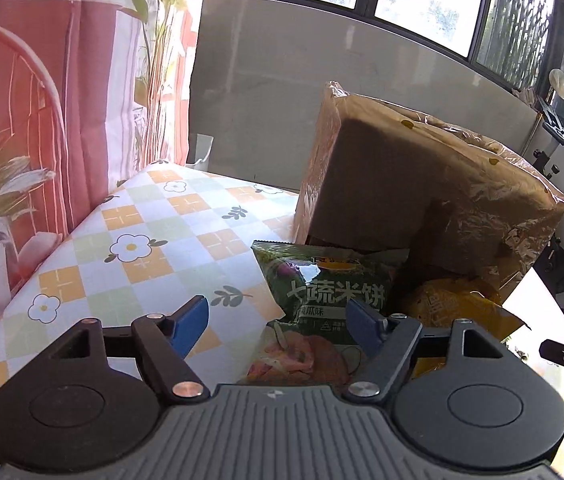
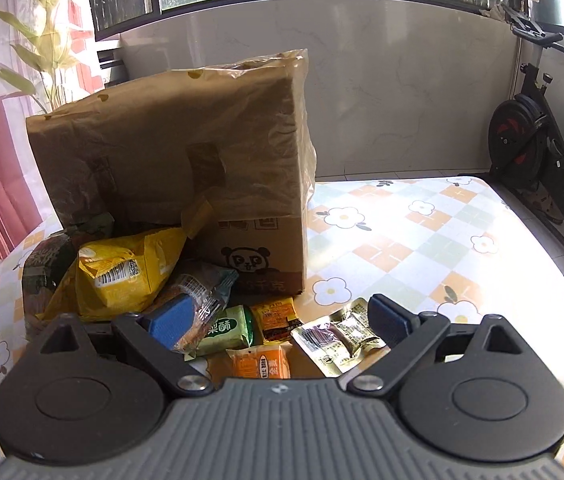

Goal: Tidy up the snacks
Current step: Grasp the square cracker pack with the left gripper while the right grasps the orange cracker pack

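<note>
Left wrist: left gripper [image 1: 278, 320] fingers spread over green packet [image 1: 322, 292]; right gripper [image 2: 278, 320] fingers spread; table edge [image 2: 542, 240] beyond.

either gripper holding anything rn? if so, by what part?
Nothing held. Left gripper is open above the green rice-cracker bag; right gripper is open over the small snack packets.

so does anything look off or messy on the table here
Yes. The cardboard box is tipped up at an angle, propped on the snack packets spilling from under it. Its tape and plastic wrap are torn and crinkled. Both grippers are open, holding nothing.
</note>
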{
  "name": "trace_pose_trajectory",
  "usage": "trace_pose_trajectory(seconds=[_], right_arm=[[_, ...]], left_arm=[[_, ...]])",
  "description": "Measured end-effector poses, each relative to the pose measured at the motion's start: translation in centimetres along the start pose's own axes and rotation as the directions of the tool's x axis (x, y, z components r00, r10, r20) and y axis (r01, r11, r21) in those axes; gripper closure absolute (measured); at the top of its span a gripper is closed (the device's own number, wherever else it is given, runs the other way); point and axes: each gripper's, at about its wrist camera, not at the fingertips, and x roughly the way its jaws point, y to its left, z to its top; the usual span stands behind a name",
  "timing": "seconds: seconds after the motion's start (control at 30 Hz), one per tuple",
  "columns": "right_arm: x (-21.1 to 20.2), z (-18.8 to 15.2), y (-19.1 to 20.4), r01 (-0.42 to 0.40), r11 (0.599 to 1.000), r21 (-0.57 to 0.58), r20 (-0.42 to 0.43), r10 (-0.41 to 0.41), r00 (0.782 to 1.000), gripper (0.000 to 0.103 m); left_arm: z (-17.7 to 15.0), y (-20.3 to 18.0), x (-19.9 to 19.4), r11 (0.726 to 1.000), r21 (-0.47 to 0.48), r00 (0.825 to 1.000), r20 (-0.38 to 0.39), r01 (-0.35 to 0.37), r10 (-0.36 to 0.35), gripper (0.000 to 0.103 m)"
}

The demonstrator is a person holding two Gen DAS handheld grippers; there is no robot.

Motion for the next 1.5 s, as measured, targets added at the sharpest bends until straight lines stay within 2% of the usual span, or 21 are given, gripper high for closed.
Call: trace_pose_trajectory(seconds=[0.1,0.2,0.33,0.4,0.43,0.47,0.67,0.77,0.9,1.07,1.27,1.5], right_arm=[[0.7,-1.1,-0.1,0.007,1.000,-0.014,-0.019,-0.007,1.000,0.009],[1.2,-2.3,0.0,-0.015,0.999,-0.043,-0.032,0.013,0.999,0.010],[2.1,-3.8,0.3,-0.035,0.994,-0.100,-0.070,0.028,0.997,0.017],[2.6,-4.3,0.6,-0.050,0.991,-0.123,-0.087,0.040,0.995,0.027],[2.8,-4.6,0.7,-0.051,0.990,-0.133,-0.092,0.039,0.995,0.037],[3.0,-4.9,0.8,-0.052,0.989,-0.142,-0.099,0.038,0.994,0.040],[3.8,-6.1,1.1,-0.090,0.986,-0.138,-0.123,0.073,0.990,0.052],[3.6,-6.1,1.1,-0.084,0.986,-0.141,-0.120,0.067,0.991,0.059],[3.4,-6.1,0.5,-0.092,0.991,-0.097,-0.116,0.080,0.990,0.060],[3.0,-6.0,0.4,-0.100,0.991,-0.090,-0.110,0.089,0.990,0.060],[2.8,-5.9,0.4,-0.101,0.991,-0.091,-0.115,0.090,0.989,0.060],[2.6,-5.9,0.5,-0.096,0.991,-0.092,-0.123,0.084,0.989,0.060]], left_arm=[[-1.4,-0.4,-0.3,1.000,0.006,1.000,-0.009,-0.010,0.010,0.027],[-2.6,-0.7,0.3,1.000,0.014,0.998,-0.056,-0.016,0.017,0.027],[-3.9,-1.3,1.3,1.000,0.008,0.992,-0.123,-0.005,0.006,0.027],[-4.4,-1.4,1.5,1.000,0.006,0.991,-0.137,-0.002,0.002,0.027],[-4.6,-1.5,1.6,1.000,0.006,0.990,-0.140,-0.001,0.001,0.027],[-4.8,-1.6,1.6,1.000,0.007,0.990,-0.142,-0.001,0.002,0.027],[-6.3,-2.3,2.1,1.000,0.001,0.983,-0.185,0.018,-0.018,0.032],[-6.8,-3.0,2.2,0.999,0.006,0.977,-0.210,0.036,-0.034,0.033],[-7.5,-4.4,2.7,0.996,0.030,0.968,-0.240,0.084,-0.074,0.034],[-7.4,-4.9,2.9,0.997,0.037,0.970,-0.234,0.072,-0.062,0.036],[-7.9,-5.5,3.2,0.995,0.034,0.960,-0.267,0.095,-0.082,0.036],[-9.7,-8.4,4.4,0.982,0.110,0.931,-0.349,0.156,-0.109,0.035]])
